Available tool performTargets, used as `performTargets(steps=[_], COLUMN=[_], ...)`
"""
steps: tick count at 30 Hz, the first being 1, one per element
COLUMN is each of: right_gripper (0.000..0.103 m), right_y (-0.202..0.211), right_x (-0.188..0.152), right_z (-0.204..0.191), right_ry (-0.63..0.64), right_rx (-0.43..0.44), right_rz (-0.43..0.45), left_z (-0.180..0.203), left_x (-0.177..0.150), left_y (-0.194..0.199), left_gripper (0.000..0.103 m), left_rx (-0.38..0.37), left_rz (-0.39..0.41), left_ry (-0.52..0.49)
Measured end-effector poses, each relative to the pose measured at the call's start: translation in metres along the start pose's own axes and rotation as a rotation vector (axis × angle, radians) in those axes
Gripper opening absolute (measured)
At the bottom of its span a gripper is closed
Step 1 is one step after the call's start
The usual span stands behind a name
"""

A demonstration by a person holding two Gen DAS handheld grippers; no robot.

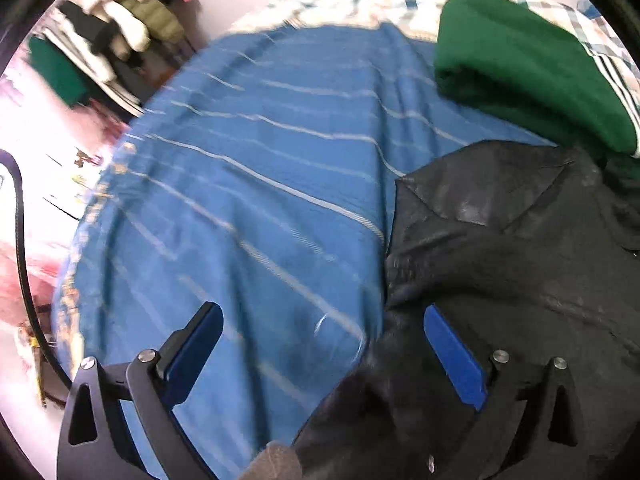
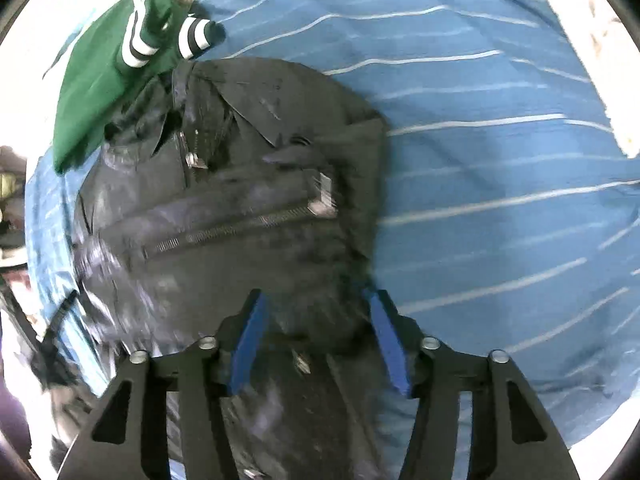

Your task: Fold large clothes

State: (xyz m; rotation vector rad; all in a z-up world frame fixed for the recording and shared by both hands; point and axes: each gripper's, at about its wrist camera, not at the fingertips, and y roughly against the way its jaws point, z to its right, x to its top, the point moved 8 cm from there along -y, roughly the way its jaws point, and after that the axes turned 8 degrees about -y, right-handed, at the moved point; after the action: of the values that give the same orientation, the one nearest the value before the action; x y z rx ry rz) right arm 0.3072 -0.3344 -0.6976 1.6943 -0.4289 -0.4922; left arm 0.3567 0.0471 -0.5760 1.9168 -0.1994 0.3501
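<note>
Both my claws hang spread, pinching nothing: my left gripper (image 1: 324, 320) over the black jacket's (image 2: 240, 184) edge, my right gripper (image 2: 316, 320) above its middle. It lies bunched on the blue striped sheet (image 1: 256, 184), touching a green garment (image 1: 528, 68).

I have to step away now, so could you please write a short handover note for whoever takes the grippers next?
Left gripper: open, empty, over the blue striped sheet at the jacket's edge.
Right gripper: open, above the black jacket, not gripping it.
Jacket lies bunched but compact on the sheet, zip showing; the green garment sits folded beside its collar.
Done: the green garment looks folded.
Left: check the jacket's fold and tidy it if needed.
</note>
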Motion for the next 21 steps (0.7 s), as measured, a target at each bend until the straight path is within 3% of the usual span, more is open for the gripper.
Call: performTargets(steps=[5,8,10,14,17,21], right_gripper=[0.058,0.057,0.040,0.030,0.030,0.032], right_y=[-0.028,-0.054,-0.067,-0.066,-0.068,-0.077], right_x=[-0.042,-0.044,-0.034,-0.025,-0.022,-0.021], right_z=[0.028,0.022,0.016,0.033,0.057,0.058], right_ry=[0.103,0.150,0.188,0.169,0.139,0.158], right_rx=[-0.006,0.025,0.019,0.044,0.040,0.040], right_rz=[-0.129,-0.162,-0.120,-0.090,-0.098,-0.145], left_z=[0.017,0.036,0.042,0.056,0.058,0.054], left_x=[-0.049,-0.090,-0.111,-0.155,-0.165,-0.166], left_y=[0.043,0.036,0.030,0.023,0.020,0.022], left_gripper=[0.103,0.103,0.103,0.103,0.103,0.103], left_rx=[0.121,0.151,0.165,0.227,0.239,0.266], left_rz=[-0.017,-0.097,-0.142,-0.236,-0.230,-0.227], left_ry=[-0.054,-0.082,-0.063,-0.036,0.004,0.019])
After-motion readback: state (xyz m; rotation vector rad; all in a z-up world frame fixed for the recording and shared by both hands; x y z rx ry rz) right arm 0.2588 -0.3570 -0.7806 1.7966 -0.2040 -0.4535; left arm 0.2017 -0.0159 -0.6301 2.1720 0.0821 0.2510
